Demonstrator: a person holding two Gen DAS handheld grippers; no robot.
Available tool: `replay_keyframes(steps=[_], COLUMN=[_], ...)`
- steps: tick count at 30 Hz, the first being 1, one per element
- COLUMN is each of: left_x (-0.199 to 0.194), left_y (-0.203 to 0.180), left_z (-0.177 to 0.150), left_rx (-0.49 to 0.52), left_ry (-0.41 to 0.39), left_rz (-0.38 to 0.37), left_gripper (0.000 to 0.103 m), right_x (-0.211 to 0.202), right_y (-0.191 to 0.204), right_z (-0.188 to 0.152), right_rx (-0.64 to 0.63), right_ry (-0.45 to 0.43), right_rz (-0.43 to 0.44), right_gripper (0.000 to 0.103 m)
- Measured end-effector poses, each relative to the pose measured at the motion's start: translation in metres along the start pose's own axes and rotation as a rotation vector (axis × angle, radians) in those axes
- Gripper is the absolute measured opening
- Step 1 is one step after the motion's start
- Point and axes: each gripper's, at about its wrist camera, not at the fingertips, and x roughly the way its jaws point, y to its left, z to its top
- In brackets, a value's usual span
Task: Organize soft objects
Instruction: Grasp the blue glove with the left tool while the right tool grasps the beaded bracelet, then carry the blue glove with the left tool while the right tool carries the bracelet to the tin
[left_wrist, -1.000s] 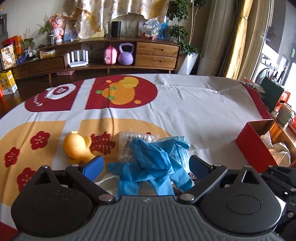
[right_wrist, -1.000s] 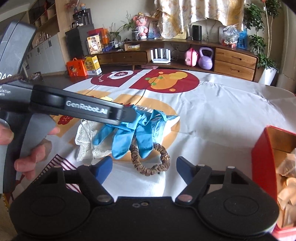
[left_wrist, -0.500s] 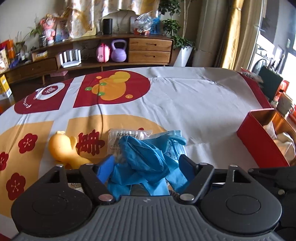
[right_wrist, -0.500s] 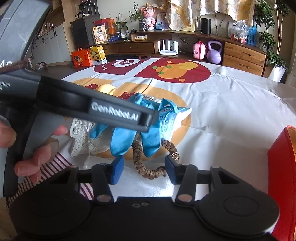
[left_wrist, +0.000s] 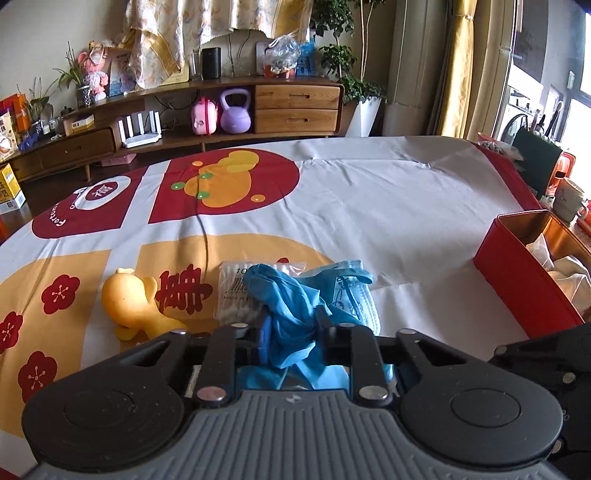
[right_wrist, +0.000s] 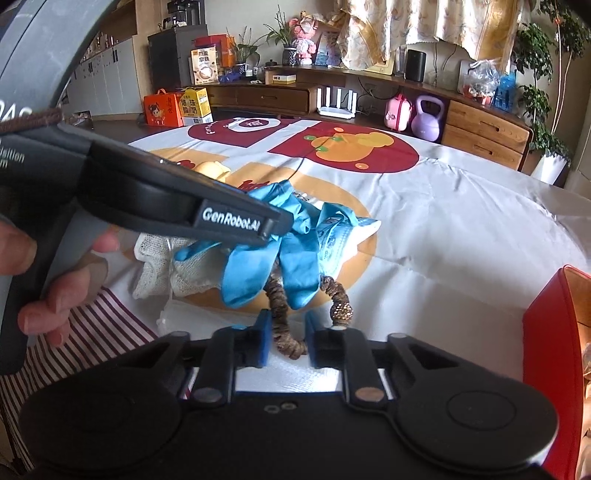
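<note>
My left gripper (left_wrist: 291, 332) is shut on a crumpled blue rubber glove (left_wrist: 284, 295); the glove also hangs from it in the right wrist view (right_wrist: 273, 254). My right gripper (right_wrist: 286, 339) is shut on a brown sequined scrunchie (right_wrist: 284, 317) lying on the cloth under the glove. A blue face mask (left_wrist: 351, 291) lies beside the glove. A white mesh cloth (right_wrist: 162, 262) lies left of the glove. A red box (left_wrist: 517, 266) with white soft things inside stands at the right.
A yellow rubber duck (left_wrist: 133, 302) and a bag of cotton swabs (left_wrist: 240, 288) lie on the patterned tablecloth (left_wrist: 388, 206). A striped cloth (right_wrist: 99, 332) lies at the near left. A wooden sideboard (left_wrist: 295, 107) stands beyond the table.
Both grippers have closed: the left on the blue glove, the right on the scrunchie. Both have moved closer to the pile.
</note>
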Motion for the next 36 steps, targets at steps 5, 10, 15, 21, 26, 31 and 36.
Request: replay_keyframes(steps=[5,10,15,21,26,31,36], left_x=[-0.004,-0.013,-0.029,-0.052,-0.071,-0.089,-0.106], left_y=[0.003,0.004,0.004,0.002,-0.003,-0.011,-0.025], left_z=[0.002,0.006,0.013,0.022,0.029,0.032,0.038], left_rx=[-0.019,-0.024,-0.030,-0.030,-0.030,-0.023,-0.008], left_ry=[-0.018,-0.047,-0.080,-0.108,-0.122,-0.133,-0.144], left_rz=[-0.020,-0.029,-0.034,-0.046,-0.070,-0.087,-0.107], left_gripper=[0.012,0.008,0.008,0.008,0.008,0.008,0.007], right_x=[-0.002,-0.010,-0.026,-0.055,-0.082,-0.108,-0.129], right_y=[0.001,0.000,-0.009,-0.023,-0.035,-0.048,-0.058], right_z=[-0.003,-0.001,0.004,0.010,0.011,0.008,0.001], right_rx=[-0.010,-0.002,0.052,0.118,0.167,0.202,0.237], right_ry=[-0.005,-0.031,-0.078,-0.139,-0.182,-0.215,-0.235], right_rz=[-0.008,-0.012,-0.009,-0.009,-0.007,-0.023,-0.035], right_gripper=[0.007,0.006,0.006,0.006,0.006,0.006,0.006])
